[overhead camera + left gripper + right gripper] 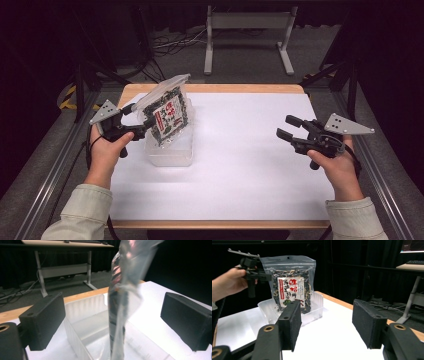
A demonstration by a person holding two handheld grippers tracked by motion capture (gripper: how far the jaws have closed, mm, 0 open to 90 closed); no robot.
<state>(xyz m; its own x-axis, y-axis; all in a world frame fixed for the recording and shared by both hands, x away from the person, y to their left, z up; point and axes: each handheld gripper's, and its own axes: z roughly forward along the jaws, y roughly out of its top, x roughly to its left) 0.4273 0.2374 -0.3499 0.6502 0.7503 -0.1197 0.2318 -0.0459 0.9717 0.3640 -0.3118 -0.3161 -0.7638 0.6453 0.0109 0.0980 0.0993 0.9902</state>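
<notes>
A clear bag of dark dried food with a red-and-white label [167,112] stands upright in a clear plastic tub [170,156] at the table's left. My left gripper [139,116] is open at the bag's left edge. In the left gripper view the bag [120,290] is edge-on between the wide-apart jaws, over the tub [85,307]. My right gripper [285,126] hovers open and empty at the table's right, well away from the bag. In the right gripper view the bag [289,287], the tub [314,312] and the left gripper [265,277] lie beyond the right gripper [327,315].
A white sheet [240,165] covers the wooden table, with bare room between the tub and the right gripper. A grey metal desk frame [247,22] and cables stand on the floor beyond the far edge. Metal rails [55,170] run along both sides.
</notes>
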